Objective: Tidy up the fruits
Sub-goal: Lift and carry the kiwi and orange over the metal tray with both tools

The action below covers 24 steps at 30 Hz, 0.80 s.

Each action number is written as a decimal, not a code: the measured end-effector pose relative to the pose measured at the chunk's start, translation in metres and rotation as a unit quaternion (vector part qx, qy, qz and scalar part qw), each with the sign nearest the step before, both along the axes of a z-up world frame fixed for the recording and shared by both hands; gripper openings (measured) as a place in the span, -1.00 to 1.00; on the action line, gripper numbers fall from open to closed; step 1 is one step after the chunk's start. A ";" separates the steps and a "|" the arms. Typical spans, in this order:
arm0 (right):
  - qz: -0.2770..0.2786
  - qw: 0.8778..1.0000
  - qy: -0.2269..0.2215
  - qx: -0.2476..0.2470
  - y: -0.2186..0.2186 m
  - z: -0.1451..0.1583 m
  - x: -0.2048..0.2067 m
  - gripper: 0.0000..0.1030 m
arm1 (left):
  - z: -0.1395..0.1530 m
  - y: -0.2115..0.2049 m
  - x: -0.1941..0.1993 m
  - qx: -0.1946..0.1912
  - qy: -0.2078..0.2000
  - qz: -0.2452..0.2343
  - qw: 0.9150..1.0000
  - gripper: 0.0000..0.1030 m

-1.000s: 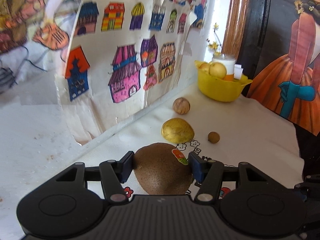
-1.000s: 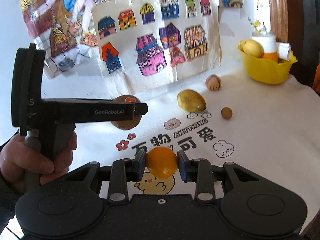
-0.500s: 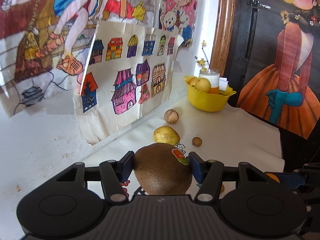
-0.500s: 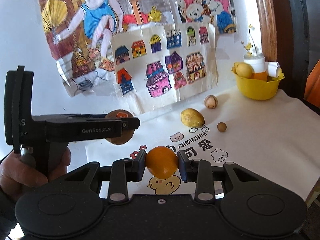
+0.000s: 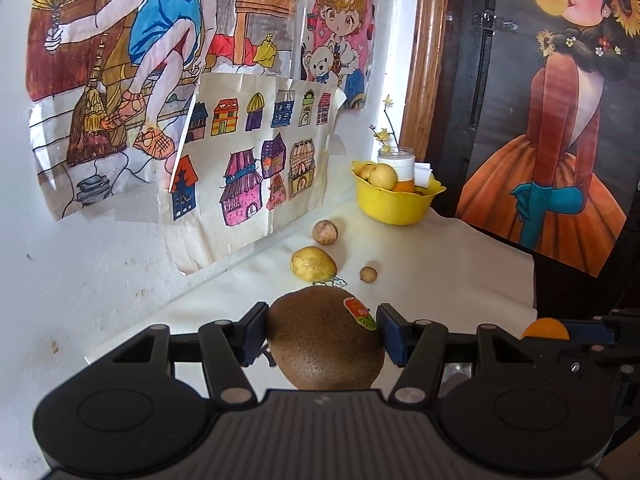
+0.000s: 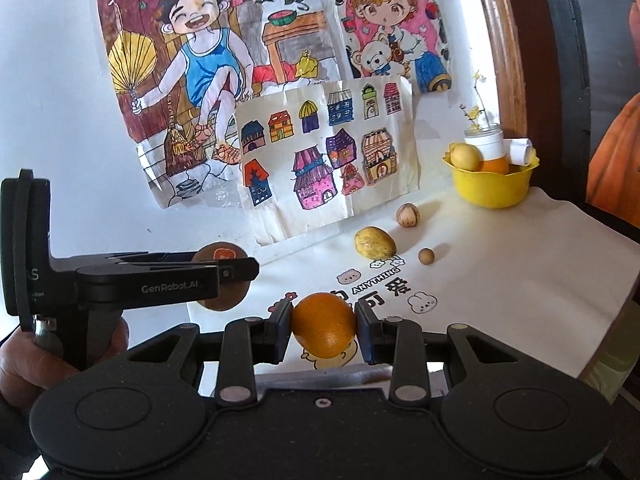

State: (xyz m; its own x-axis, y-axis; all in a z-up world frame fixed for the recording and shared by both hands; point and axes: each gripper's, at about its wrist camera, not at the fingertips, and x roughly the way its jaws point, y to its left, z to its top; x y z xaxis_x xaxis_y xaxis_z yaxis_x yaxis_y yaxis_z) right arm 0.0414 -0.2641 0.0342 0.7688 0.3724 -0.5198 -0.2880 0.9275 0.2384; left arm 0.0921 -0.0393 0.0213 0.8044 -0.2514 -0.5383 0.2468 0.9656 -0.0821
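White cloth point(image 6: 500, 280) fills the right of the frame. Left gripper point(image 5: 322, 330) clamps a kiwi point(image 5: 324, 340); right gripper point(image 6: 323, 330), lower centre, pinches an orange point(image 6: 323, 325).

Domestic room, evidently a home with a child's corner. Hand-coloured drawings point(image 6: 320, 152) taped unevenly to a scuffed white wall point(image 5: 100, 280). Table spread with a white cloth point(image 6: 500, 280) printed with cartoon animals and lettering. Yellow plastic bowl point(image 5: 394, 200) of fruit at the far end, loose fruit point(image 5: 313, 264) on the cloth nearby. Varnished wooden frame point(image 5: 424, 60) and a dark door carrying a decorative poster point(image 5: 560, 140) alongside.
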 end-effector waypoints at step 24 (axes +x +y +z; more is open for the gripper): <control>-0.050 0.997 0.060 0.013 -0.030 -0.049 -0.025 -0.30 | -0.069 0.017 -0.038 -0.003 0.077 0.002 0.997 0.22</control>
State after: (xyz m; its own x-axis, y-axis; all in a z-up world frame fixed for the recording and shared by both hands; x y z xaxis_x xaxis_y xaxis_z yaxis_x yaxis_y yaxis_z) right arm 0.0167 -0.2946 -0.0144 0.7357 0.3121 -0.6011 -0.1625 0.9429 0.2906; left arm 0.0541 -0.0221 -0.0481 0.7134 -0.2531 -0.6535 0.2277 0.9656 -0.1254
